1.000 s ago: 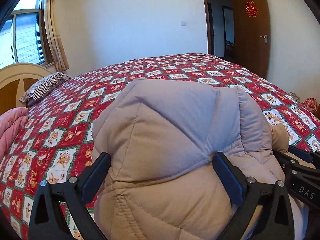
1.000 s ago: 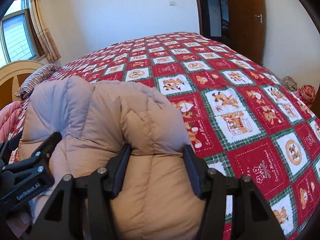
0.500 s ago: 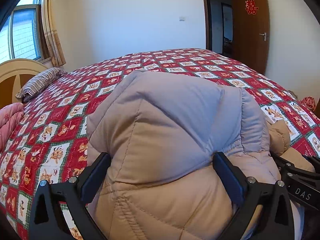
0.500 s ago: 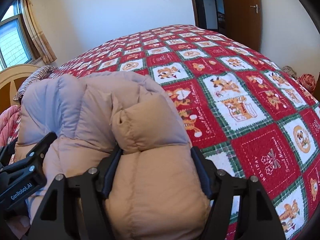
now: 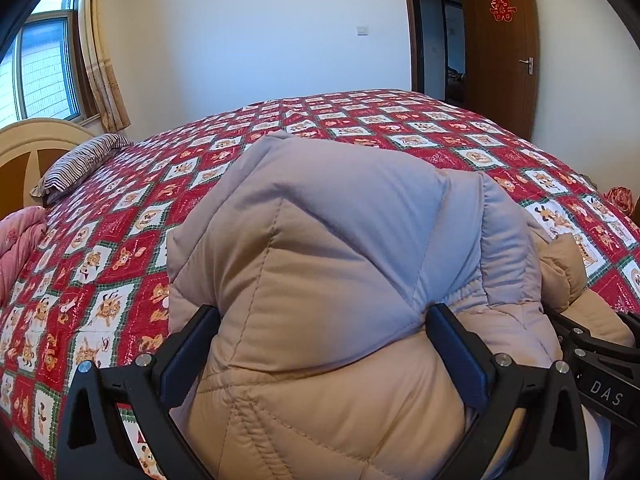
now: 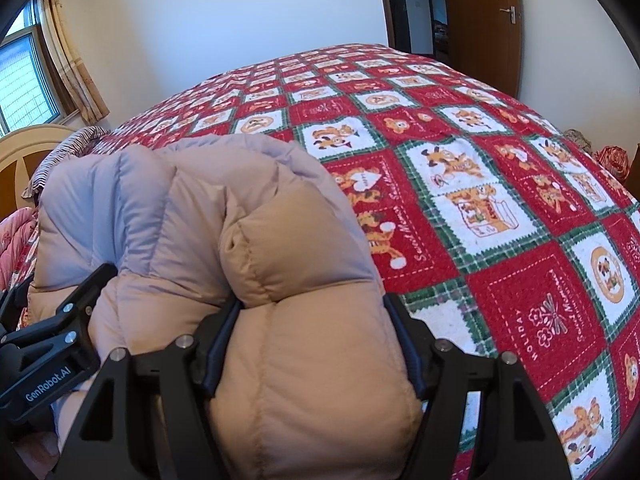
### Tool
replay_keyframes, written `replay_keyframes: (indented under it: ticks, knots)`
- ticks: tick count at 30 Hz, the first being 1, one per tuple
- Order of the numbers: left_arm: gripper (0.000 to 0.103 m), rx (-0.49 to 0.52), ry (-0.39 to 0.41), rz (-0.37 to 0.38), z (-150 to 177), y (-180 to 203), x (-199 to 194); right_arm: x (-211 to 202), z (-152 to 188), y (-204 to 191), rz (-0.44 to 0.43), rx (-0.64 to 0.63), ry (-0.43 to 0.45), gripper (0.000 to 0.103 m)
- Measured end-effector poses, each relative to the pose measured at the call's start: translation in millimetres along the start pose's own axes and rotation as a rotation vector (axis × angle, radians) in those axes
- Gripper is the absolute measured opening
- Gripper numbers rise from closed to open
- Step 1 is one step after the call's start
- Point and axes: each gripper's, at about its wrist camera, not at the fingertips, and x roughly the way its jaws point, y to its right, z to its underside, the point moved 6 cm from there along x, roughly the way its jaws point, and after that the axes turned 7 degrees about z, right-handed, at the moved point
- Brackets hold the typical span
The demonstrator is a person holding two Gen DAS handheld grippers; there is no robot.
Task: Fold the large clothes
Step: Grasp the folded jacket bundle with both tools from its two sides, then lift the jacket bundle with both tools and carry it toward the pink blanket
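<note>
Red patchwork quilt [image 6: 500,216] covers the bed under both my grippers, and I read it outward from the fingers. My left gripper [image 5: 320,356] has a thick roll of the beige jacket [image 5: 320,260] bulging between its fingers [image 5: 188,344], both pads pressed into the fabric, so it is clamped on it. The jacket fills the gap and hides the quilt straight ahead of the fingertips. My right gripper [image 6: 316,340] likewise grips a padded fold of the jacket [image 6: 312,380] between its fingers [image 6: 218,340]. Left of those fingers I see the other gripper's black frame, partly cut off by the edge. How the jacket's lower part lies I cannot tell; it runs out of view below. Beyond the left fingers lie a striped pillow [image 5: 84,162] and a pink blanket [image 5: 18,240], cropped at the edge. Farthest off stand the window [image 5: 44,68] and the brown door [image 5: 504,44].
</note>
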Motion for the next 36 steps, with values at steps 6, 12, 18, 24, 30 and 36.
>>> replay_keyframes:
  ticks: [6, 12, 18, 24, 30, 36]
  knots:
    - [0.102, 0.004, -0.01, 0.0, 0, 1, 5, 5, 2, 3, -0.022, 0.03, -0.019, 0.071]
    - [0.102, 0.005, -0.021, 0.0, -1, 0, 2, 8, 4, 6, -0.023, 0.042, -0.02, 0.072]
    - [0.102, -0.115, -0.001, 0.042, 15, -29, -41, 9, 6, 8, -0.038, 0.057, -0.019, 0.077]
    - [0.102, -0.287, -0.024, 0.168, 50, -62, -45, 11, 6, 9, -0.067, 0.072, -0.028, 0.078]
    - [0.102, -0.353, -0.109, 0.285, 56, -62, -19, 10, 10, 11, -0.111, 0.093, -0.05, 0.078]
    - [0.101, -0.286, -0.101, 0.283, 52, -47, -17, 3, 15, 7, -0.193, 0.095, -0.017, 0.057]
